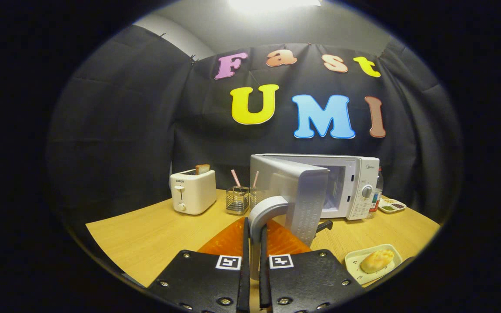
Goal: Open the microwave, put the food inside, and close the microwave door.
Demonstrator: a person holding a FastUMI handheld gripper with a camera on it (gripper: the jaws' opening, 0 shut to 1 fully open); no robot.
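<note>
The gripper [254, 243] points forward and level over the wooden table [146, 234], toward the microwave [355, 187]. Its two fingers [245, 261] stand upright and nearly parallel, and they are closed on the curved grey door handle [264, 213], which goes down between them; both fingers seem to press on it. The microwave door [294, 191] is swung out wide toward the gripper, with its free edge nearest to the fingers and its hinge side at the left of the oven. The dark cavity [336, 187] is open to view beside the control panel with a round knob [366, 191]. The food, a bread roll [377, 260], lies on a small pale tray [355, 265] on the table, just to the right of the fingers, its long axis slanting up to the right. A white toaster [192, 191] with a slice in it stands further left, and a wire holder with straws [238, 198] stands between the toaster and the door
</note>
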